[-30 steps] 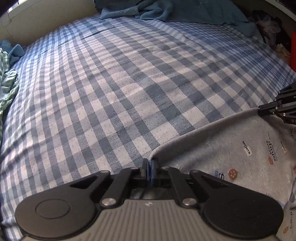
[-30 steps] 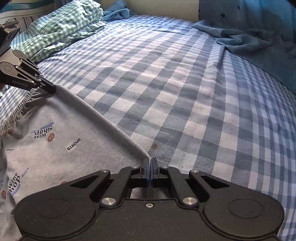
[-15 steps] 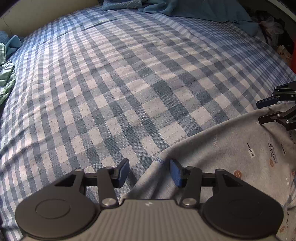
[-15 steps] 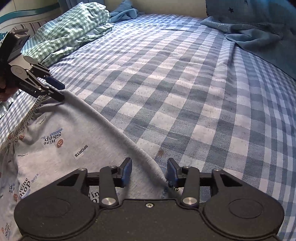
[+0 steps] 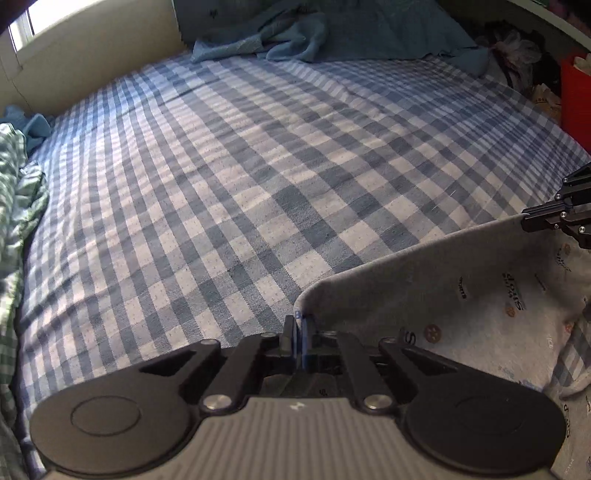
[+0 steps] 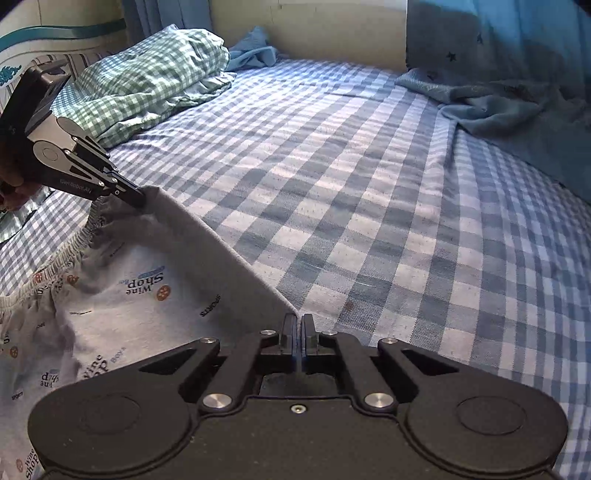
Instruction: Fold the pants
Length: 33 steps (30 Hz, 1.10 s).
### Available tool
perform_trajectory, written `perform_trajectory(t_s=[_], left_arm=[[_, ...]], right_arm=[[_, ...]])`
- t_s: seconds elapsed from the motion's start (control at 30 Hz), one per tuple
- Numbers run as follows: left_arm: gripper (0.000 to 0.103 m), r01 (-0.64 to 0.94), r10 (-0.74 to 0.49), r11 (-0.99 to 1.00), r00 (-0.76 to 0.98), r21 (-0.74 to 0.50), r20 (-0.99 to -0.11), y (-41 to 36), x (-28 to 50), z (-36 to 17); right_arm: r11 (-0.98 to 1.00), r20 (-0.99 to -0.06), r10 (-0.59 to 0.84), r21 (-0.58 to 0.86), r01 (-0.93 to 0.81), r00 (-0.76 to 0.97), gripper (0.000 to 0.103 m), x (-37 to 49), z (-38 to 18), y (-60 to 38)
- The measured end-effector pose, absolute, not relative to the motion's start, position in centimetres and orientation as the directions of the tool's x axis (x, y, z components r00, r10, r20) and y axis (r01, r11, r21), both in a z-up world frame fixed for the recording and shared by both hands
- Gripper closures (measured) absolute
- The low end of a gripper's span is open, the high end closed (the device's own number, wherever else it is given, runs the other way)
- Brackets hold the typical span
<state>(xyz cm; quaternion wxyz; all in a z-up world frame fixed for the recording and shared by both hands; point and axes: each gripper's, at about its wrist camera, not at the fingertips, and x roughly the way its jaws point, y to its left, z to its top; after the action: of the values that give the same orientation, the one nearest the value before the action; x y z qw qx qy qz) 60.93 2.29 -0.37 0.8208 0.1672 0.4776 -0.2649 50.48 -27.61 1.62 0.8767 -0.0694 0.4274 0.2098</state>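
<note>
Grey printed pants [image 5: 461, 266] lie on the blue checked bed sheet [image 5: 258, 166] at the near right of the left wrist view. My left gripper [image 5: 297, 325] is shut on one corner of their raised far edge. The right gripper [image 5: 526, 221] pinches the other end of that edge. In the right wrist view the pants [image 6: 147, 258] spread to the near left. There my right gripper [image 6: 299, 321] is shut on the fabric edge, and the left gripper [image 6: 142, 197] grips the corner by the ruffled waistband. The edge runs taut between both grippers, lifted off the sheet.
A green checked bundle [image 6: 147, 85] sits at the bed's far left. A crumpled blue blanket [image 6: 498, 107] lies at the far right. Beige wall panels [image 6: 332, 33] border the bed. A red box [image 5: 576, 96] and clutter stand past the bed's right side.
Both grippers opened over the pants edge half a second ago and have shut on it again. The edge has since risen off the sheet with both hands.
</note>
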Motion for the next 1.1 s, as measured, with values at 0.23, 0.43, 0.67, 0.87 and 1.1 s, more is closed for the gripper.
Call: perform_trajectory(t_s=[0.23,0.43,0.67,0.87,1.1], left_arm=[[0.101,0.621,-0.339,0.782,0.498,0.056,-0.798,4.6,52.6,4.2],[0.101,0.655,-0.345,0.744,0.543,0.13,-0.765,5.7,44.0,5.7],[0.101,0.703,-0.305,0.674,0.545,0.227,-0.781,6.7,35.7,2.9],[0.101,0.714,-0.263,0.645,0.542,0.272,-0.798,7.8,32.1,-0.5],[0.102,0.713,-0.24,0.605,0.588,0.354,-0.773,8.3,30.2,-0.4]], right_arm=[[0.908,-0.732,0.264,-0.031,-0.418,0.628,0.103,40.3,6.1,-25.4],[0.934,-0.729,0.227,-0.025,-0.356,0.646,0.103,31.7,8.8,-23.4],[0.957,-0.774,0.186,0.002,-0.291,0.606,0.103,24.0,7.4,-20.8],[0.959,-0.814,0.182,0.023,-0.283,0.551,0.103,21.0,3.4,-19.3],[0.954,-0.815,0.198,0.032,-0.299,0.544,0.103,19.7,3.1,-18.5]])
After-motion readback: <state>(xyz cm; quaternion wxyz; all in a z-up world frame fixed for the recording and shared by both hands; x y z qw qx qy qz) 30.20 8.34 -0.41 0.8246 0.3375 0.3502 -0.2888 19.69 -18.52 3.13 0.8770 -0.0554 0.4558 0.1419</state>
